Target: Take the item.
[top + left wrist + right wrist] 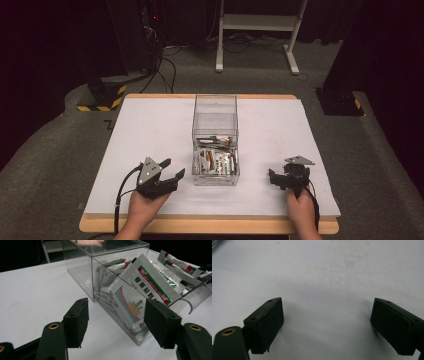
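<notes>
On white table (150, 125), clear box (215, 120) of green-striped sachets (152, 282), Chinese print unreadable, left claw (172, 168) and right claw (274, 176) wide open, empty.

A tall clear plastic box (215, 137) half-filled with printed foil sachets (216, 159) stands mid-table, the sole obstacle on the white table sheet (145, 130). Bare sheet lies open on both sides and behind it; the box top is open.

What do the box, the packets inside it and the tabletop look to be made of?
Box: clear rigid plastic, likely acrylic; see-through walls with glossy, sharp edges.
Packets: glossy printed film or foil, judging by the shiny creases and sealed edges.
Tabletop: matte white sheet, faintly stained, over a wood-coloured board at the rim.
</notes>
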The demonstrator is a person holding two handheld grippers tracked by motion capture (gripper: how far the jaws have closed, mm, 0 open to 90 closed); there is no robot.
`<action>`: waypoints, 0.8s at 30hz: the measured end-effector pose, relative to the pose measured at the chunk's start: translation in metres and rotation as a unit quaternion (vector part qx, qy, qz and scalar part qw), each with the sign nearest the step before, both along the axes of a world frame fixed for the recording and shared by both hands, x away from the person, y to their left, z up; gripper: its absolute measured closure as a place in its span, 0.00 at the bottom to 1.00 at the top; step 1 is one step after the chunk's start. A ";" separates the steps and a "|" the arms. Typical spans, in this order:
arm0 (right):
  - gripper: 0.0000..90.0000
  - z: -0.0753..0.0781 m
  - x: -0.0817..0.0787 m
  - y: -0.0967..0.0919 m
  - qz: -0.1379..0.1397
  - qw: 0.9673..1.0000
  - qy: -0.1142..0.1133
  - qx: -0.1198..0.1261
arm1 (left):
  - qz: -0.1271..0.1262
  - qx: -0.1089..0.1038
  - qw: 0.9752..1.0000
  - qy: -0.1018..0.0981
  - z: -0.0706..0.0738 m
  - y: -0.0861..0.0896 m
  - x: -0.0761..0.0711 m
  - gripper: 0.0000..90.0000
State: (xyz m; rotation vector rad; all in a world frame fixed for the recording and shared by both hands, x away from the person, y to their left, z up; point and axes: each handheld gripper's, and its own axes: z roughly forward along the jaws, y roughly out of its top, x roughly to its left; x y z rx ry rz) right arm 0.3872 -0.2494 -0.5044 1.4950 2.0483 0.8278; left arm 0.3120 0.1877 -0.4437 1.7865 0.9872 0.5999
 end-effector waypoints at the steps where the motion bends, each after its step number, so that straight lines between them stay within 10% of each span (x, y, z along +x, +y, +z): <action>1: 0.13 0.000 0.000 0.000 0.000 1.000 0.001 0.000 | -0.001 0.000 1.000 -0.001 0.001 -0.001 0.000 0.41; 24: 0.13 0.000 0.000 0.000 0.000 1.000 -0.001 0.001 | -0.020 -0.003 1.000 -0.012 0.012 -0.023 0.000 0.44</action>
